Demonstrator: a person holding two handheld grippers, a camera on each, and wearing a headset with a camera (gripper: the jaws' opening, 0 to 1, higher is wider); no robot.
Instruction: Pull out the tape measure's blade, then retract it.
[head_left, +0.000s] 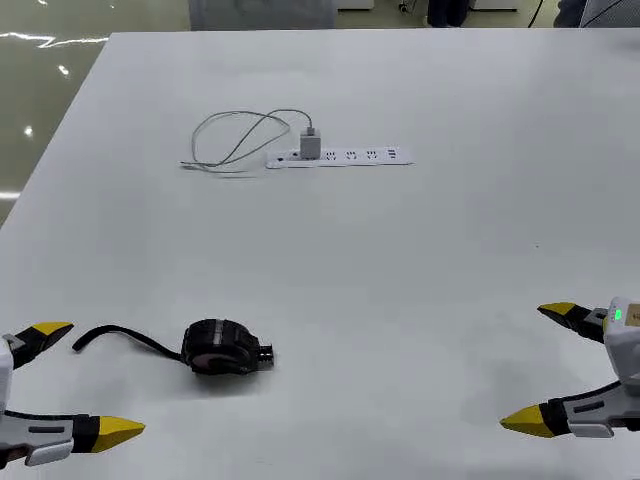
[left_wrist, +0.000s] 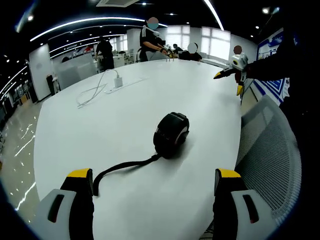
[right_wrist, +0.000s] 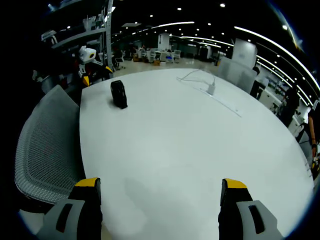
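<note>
Near the gaping left gripper (head_left: 95, 378) lies the tape measure (head_left: 222, 347); the right gripper (head_left: 528, 366) gapes empty too.

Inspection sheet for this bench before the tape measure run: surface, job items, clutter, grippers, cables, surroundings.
Surface: white table, bare over most of its top.
Job's things: black tape measure lies on its side near the front left, no blade pulled out; its black strap trails toward the left gripper.
Clutter: white power strip at the far side, with a charger plugged in.
Grippers: left gripper open, holding nothing, short of the tape measure; right gripper open, holding nothing, well off to the right.
Cables: white cable looped loosely beside the power strip.
Surroundings: mesh chair at the table's edge; people at far benches.
</note>
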